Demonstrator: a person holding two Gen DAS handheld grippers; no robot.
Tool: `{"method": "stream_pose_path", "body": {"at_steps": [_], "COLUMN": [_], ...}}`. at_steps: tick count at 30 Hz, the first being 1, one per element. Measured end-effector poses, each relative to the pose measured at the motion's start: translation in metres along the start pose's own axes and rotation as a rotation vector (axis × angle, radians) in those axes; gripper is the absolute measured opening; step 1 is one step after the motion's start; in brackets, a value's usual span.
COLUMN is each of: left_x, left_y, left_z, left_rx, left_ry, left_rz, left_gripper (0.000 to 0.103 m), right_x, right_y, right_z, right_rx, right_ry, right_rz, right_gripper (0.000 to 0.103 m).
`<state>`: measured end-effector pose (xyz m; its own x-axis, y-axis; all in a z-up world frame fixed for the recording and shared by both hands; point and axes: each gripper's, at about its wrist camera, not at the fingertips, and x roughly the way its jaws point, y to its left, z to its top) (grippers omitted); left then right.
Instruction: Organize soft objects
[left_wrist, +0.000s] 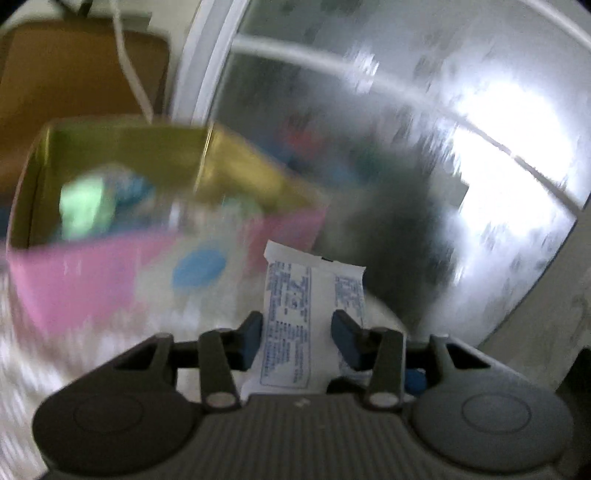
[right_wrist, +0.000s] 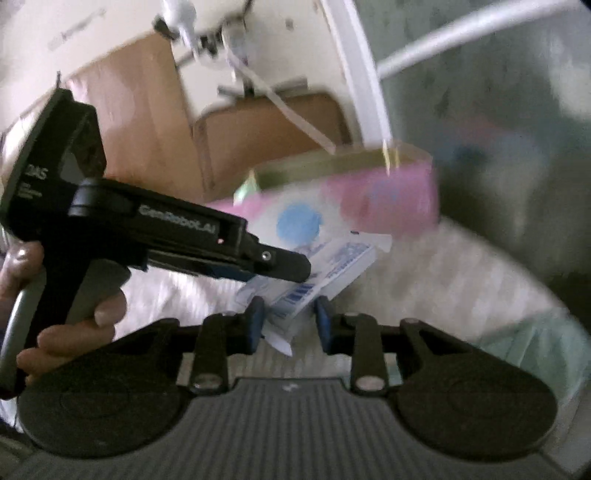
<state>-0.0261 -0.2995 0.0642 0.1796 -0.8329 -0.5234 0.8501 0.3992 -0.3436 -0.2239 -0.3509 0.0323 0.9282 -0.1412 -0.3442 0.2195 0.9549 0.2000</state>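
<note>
Packet: I am holding a flat white packet (left_wrist: 295, 325) printed with blue text; it is standing upright between the fingers of my left gripper (left_wrist: 298, 341), its top edge rising above them

Left gripper: its two blue pads (left_wrist: 251, 341) are sitting on either side of the packet, close against it, so I am pinching the packet; from the right wrist view this gripper (right_wrist: 295, 271) is reaching in from the left, with the packet (right_wrist: 332, 269) sticking out past its tip

Left hand: my hand (right_wrist: 55, 314) is wrapping around the gripper's grey handle at the left edge of the right wrist view

Right gripper: my right gripper (right_wrist: 290, 323) is sitting just below the left one, its blue pads partly spread; the lower corner of the packet is hanging between them, and I cannot tell whether they are pressing on it

Box: a pink box (left_wrist: 92, 273) with a gold inner lining is standing open just beyond the packet, with a blue oval on its white front; something pale green (left_wrist: 83, 205) and something blue are lying inside, too blurred to name

Surface: a white, fluffy-looking cover (right_wrist: 443, 280) is lying under the box and the grippers

Far right: a pale green soft item (right_wrist: 535, 343) is resting on the white cover, well apart from the box

Background: brown cardboard (left_wrist: 74, 74) is standing behind the box, and a frosted window (left_wrist: 406, 129) with a white frame is glowing to the right; everything beyond the grippers is blurring
</note>
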Motion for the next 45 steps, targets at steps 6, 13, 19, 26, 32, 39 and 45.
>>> {"method": "stream_pose_path", "body": {"at_steps": [6, 13, 19, 26, 32, 39, 45], "left_x": [0.021, 0.079, 0.04, -0.009, -0.028, -0.043, -0.061], "left_y": [0.011, 0.057, 0.041, 0.016, 0.022, 0.049, 0.06], "left_z": [0.059, 0.086, 0.064, 0.027, -0.012, -0.043, -0.056], "left_rx": [0.06, -0.018, 0.016, 0.044, 0.039, -0.005, 0.0], "left_ry": [-0.092, -0.041, -0.103, -0.064, 0.01, 0.075, 0.066], "left_rz": [0.125, 0.371, 0.318, 0.338, 0.411, 0.502, 0.553], "left_gripper": [0.051, 0.061, 0.062, 0.062, 0.062, 0.062, 0.073], "right_x": [0.031, 0.154, 0.137, 0.069, 0.053, 0.065, 0.071], "right_y": [-0.015, -0.047, -0.042, -0.007, 0.002, 0.005, 0.024], "right_z": [0.047, 0.086, 0.074, 0.044, 0.022, 0.007, 0.011], "right_rx": [-0.094, -0.092, -0.043, 0.041, 0.149, 0.272, 0.287], "right_ry": [-0.157, -0.089, -0.132, -0.209, -0.092, 0.07, 0.092], "right_rz": [-0.029, -0.12, -0.12, -0.093, -0.1, -0.114, -0.096], "right_gripper": [0.032, 0.036, 0.036, 0.036, 0.036, 0.038, 0.043]}}
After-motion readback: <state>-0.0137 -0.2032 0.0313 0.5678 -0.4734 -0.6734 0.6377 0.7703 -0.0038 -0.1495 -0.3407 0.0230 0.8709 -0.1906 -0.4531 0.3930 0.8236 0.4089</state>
